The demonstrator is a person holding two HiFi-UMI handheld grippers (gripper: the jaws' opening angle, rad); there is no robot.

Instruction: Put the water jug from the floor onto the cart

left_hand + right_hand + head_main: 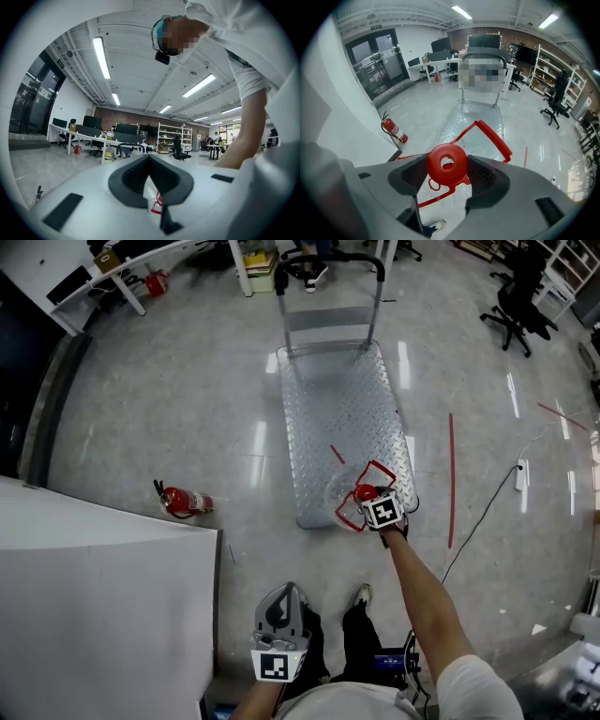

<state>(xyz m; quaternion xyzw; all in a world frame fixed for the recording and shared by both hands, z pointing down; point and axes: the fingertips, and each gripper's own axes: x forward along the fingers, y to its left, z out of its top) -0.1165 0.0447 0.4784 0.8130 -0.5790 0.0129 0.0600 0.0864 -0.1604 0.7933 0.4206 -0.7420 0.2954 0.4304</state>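
The right tool (448, 174) is clamped on the red cap (447, 161) of the clear water jug (347, 495). The jug is over the near right corner of the cart (333, 399); I cannot tell whether it rests on the deck. The left tool (149, 160), its jaws together on nothing, hangs by the person's legs.

Right gripper (448, 174) jaws clamp red cap (458, 165) of water jug (495, 136); cart (474, 116) beyond.
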